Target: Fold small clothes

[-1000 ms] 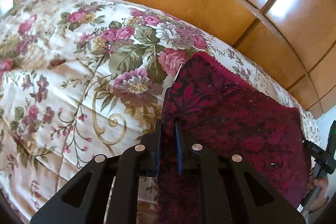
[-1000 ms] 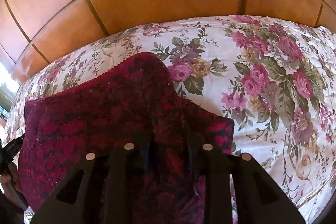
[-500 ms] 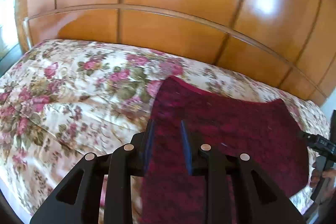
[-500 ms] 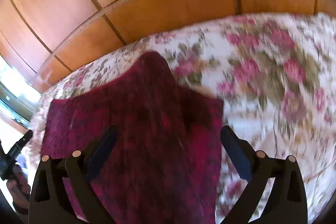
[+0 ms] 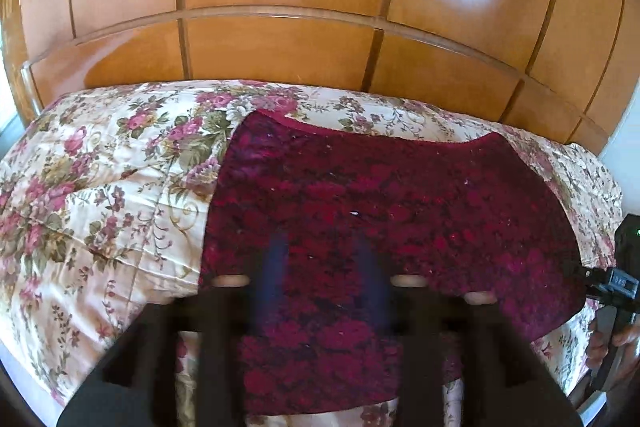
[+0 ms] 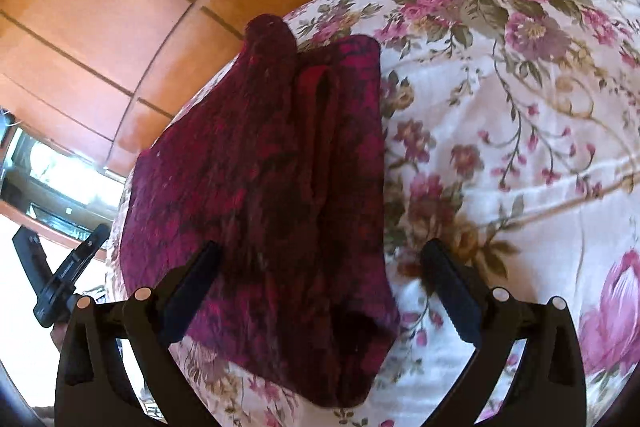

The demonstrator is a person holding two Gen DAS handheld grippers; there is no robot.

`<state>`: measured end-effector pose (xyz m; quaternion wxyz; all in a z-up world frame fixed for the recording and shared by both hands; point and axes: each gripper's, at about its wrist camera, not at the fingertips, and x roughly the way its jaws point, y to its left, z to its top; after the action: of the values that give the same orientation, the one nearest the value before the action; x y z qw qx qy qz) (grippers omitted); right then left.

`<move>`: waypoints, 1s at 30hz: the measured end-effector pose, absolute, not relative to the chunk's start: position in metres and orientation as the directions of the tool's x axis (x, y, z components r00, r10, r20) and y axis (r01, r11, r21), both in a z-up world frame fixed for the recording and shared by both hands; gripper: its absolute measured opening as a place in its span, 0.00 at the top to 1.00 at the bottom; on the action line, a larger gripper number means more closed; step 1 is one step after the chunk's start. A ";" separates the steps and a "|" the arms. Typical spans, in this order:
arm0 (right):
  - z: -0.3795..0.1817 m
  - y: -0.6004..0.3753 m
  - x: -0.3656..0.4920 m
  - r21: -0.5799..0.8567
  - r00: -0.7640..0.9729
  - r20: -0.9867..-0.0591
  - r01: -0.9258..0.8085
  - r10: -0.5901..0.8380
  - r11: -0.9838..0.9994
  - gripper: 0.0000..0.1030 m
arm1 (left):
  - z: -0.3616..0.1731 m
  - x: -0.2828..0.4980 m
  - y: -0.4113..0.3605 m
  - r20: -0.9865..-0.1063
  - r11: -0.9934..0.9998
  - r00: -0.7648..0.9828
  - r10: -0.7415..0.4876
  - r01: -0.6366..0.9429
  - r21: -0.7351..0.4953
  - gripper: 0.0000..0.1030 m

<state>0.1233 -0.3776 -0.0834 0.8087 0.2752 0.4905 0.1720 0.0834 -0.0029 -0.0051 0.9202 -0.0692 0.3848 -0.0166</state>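
Note:
A dark red patterned garment (image 5: 384,211) lies spread flat on a floral bedspread (image 5: 100,195). In the left wrist view my left gripper (image 5: 324,267) is blurred by motion, its fingers parted, over the garment's near edge and holding nothing. In the right wrist view the garment (image 6: 272,195) shows creased and partly folded, with its near edge bunched. My right gripper (image 6: 320,287) is wide open above that near edge and empty. The right gripper also shows at the far right of the left wrist view (image 5: 616,283). The left gripper shows at the left edge of the right wrist view (image 6: 60,283).
A glossy wooden headboard and wall panels (image 5: 320,27) rise behind the bed. The bedspread (image 6: 520,127) stretches far to the right of the garment. A bright window (image 6: 52,183) is at the left in the right wrist view.
Both grippers let go of the garment and pulled back from it. The left gripper's fingers have parted from nearly shut. The right gripper opened wide half a second ago and has turned rightward.

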 end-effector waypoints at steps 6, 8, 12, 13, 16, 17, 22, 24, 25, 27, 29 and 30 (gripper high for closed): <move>-0.086 -0.375 0.127 0.642 0.475 -0.671 -0.012 0.569 0.766 0.02 | -0.013 0.083 -0.016 -0.713 0.987 0.693 -0.110 -0.010 -0.161 0.39; -0.088 -0.375 0.129 0.652 0.475 -0.661 -0.017 0.580 0.758 0.02 | -0.017 0.080 -0.023 -0.716 0.988 0.688 -0.116 0.009 -0.152 0.39; -0.089 -0.370 0.131 0.650 0.470 -0.656 -0.044 0.590 0.758 0.02 | -0.027 0.071 -0.036 -0.721 0.984 0.672 -0.172 0.078 -0.163 0.41; -0.088 -0.368 0.131 0.645 0.464 -0.659 -0.054 0.592 0.762 0.03 | -0.031 0.069 -0.039 -0.730 0.981 0.657 -0.188 0.096 -0.166 0.46; -0.086 -0.360 0.128 0.623 0.444 -0.678 -0.076 0.586 0.779 0.20 | -0.043 0.069 -0.046 -0.747 0.983 0.639 -0.184 0.117 -0.142 0.48; -0.084 -0.358 0.128 0.620 0.439 -0.681 -0.082 0.587 0.781 0.26 | -0.047 0.070 -0.046 -0.756 0.982 0.627 -0.188 0.118 -0.147 0.48; -0.064 -0.349 0.125 0.656 0.442 -0.646 -0.094 0.622 0.749 0.54 | -0.060 0.081 -0.036 -0.773 0.969 0.587 -0.241 0.107 -0.221 0.48; -0.040 -0.340 0.123 0.661 0.463 -0.617 -0.133 0.636 0.738 0.58 | -0.062 0.083 -0.032 -0.767 0.962 0.582 -0.269 0.126 -0.242 0.48; -0.028 -0.334 0.122 0.657 0.471 -0.607 -0.156 0.641 0.737 0.59 | -0.064 0.084 -0.027 -0.763 0.956 0.578 -0.288 0.131 -0.261 0.48; 0.003 -0.315 0.121 0.648 0.488 -0.573 -0.223 0.659 0.728 0.61 | -0.066 0.084 -0.019 -0.743 0.937 0.575 -0.342 0.143 -0.320 0.48; 0.026 -0.292 0.121 0.630 0.491 -0.557 -0.277 0.670 0.726 0.63 | -0.068 0.084 -0.011 -0.726 0.918 0.571 -0.383 0.148 -0.368 0.48; 0.039 -0.276 0.123 0.625 0.488 -0.542 -0.309 0.684 0.716 0.64 | -0.069 0.084 -0.006 -0.716 0.908 0.570 -0.403 0.148 -0.392 0.48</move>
<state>0.1233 -0.2761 0.0386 0.8314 0.2292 0.4086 0.2987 0.0841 -0.0063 -0.0694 0.8739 -0.1459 0.4360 -0.1577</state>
